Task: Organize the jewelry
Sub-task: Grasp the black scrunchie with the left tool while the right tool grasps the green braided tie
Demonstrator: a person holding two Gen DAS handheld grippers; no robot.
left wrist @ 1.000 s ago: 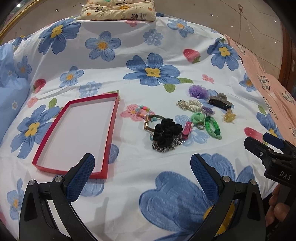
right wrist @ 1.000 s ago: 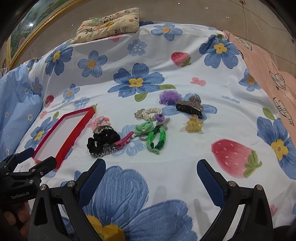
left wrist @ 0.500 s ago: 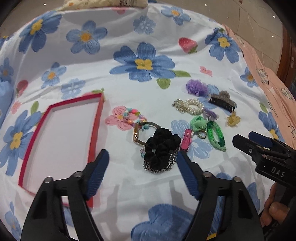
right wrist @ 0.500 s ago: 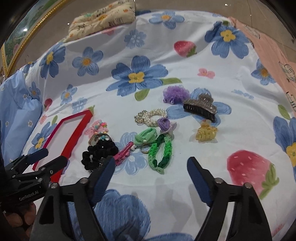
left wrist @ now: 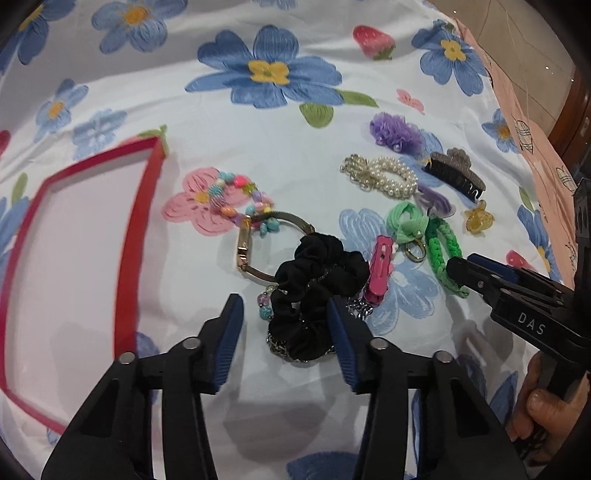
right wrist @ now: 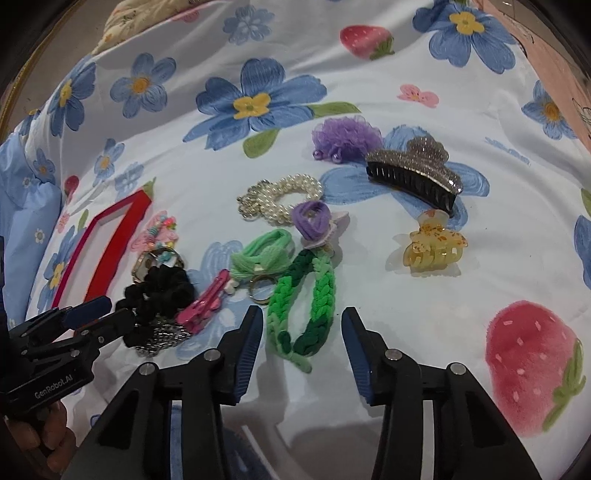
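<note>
- Jewelry and hair pieces heaped mid-frame on the bedspread (left wrist: 295, 155), right of the red tray (left wrist: 144, 229) lying at left of the left-wrist view; nothing seen inside the tray.
- Left gripper (left wrist: 284, 339) low over the black scrunchie (left wrist: 317, 295), jaws just been closing, now roughly half open; scrunchie lying between them, right pad looking close to or brushing the cloth, no firm pinch visible.
- Right gripper (right wrist: 301, 347) over the green braided band (right wrist: 303, 306), jaws likewise just been closing to about half open; band between them, pads clear of it on both sides.
- Likely snag: silver chain (left wrist: 277, 345) tucked under the scrunchie, gold bangle (left wrist: 255, 247) touching it and beaded bracelet (left wrist: 236, 199) just beyond; could lift or drag along in a tangle and drop short of the tray.
- Pink clip (left wrist: 378, 269) touching the scrunchie's right side; easily knocked aside by the right pad.
- Green band's far end lying against the key ring (right wrist: 260, 288) and light green tie (right wrist: 262, 254); may pull those along.
- Soft, yielding fabric: could bunch between the pads and get pinched with the piece.
- Grippers close side by side; bumping possible on the lift.
- Surface: white bedspread with blue flowers and strawberries; peach cloth (left wrist: 524, 96) at upper right, blue bedding (right wrist: 26, 206) at left edge, tiled floor (left wrist: 532, 33) beyond.
</note>
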